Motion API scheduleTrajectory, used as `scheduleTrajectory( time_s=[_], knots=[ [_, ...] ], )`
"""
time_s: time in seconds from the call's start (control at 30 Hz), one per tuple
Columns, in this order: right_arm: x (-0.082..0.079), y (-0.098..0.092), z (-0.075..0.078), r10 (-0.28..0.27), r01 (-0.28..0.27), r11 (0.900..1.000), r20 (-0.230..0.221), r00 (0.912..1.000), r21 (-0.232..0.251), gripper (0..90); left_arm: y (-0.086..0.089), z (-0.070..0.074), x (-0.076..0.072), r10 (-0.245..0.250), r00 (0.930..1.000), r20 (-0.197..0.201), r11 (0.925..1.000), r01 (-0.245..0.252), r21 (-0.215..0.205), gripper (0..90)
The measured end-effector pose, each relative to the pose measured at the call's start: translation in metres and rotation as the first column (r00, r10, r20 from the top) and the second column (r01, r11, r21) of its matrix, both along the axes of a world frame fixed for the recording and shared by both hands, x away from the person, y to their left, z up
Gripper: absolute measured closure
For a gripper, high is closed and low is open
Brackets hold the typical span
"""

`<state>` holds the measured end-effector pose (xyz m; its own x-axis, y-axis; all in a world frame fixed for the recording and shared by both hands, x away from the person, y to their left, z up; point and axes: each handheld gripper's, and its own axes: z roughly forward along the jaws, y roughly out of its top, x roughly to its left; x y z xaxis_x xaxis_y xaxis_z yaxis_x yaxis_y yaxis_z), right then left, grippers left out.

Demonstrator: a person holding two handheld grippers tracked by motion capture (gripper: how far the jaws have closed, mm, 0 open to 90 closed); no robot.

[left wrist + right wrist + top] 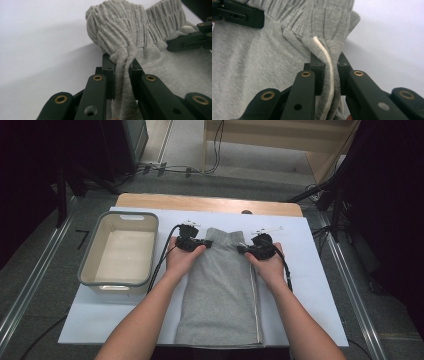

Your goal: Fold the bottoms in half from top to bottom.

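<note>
On the desk [310, 270], grey sweatpants [222, 290] lie flat. Left claw [122, 72] and right claw [328, 67] each clamp the waistband's corners.

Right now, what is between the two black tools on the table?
In the high view, the ribbed waistband of the grey pants stretches between the left tool and the right tool, each pinching a fold of its cloth.

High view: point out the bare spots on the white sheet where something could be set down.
Free: the white sheet right of the grey sweatpants, out to its right edge; the near-left corner below the grey bin; the strip behind the waistband. Crowded: the middle, where the left claw and right claw pinch the waistband.
</note>
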<state>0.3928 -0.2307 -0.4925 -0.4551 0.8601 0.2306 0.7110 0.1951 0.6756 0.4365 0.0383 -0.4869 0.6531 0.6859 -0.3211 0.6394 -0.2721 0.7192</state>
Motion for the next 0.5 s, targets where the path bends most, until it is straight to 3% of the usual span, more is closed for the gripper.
scheduleTrajectory(
  time_s=[0.23, 0.5],
  knots=[
    [0.006, -0.003, 0.022, -0.011, 0.009, 1.000, 0.075, 0.9971, 0.016, 80.1, 0.000, 0.025, 0.008, -0.006, 0.9976, 0.070, 1.0000, 0.006, 0.001, 81.4],
    [0.013, -0.008, 0.048, -0.021, 0.014, 0.999, 0.163, 0.9864, 0.044, 80.2, -0.003, 0.054, 0.016, -0.008, 0.9860, 0.167, 0.9997, 0.011, -0.020, 81.0]
  ],
)
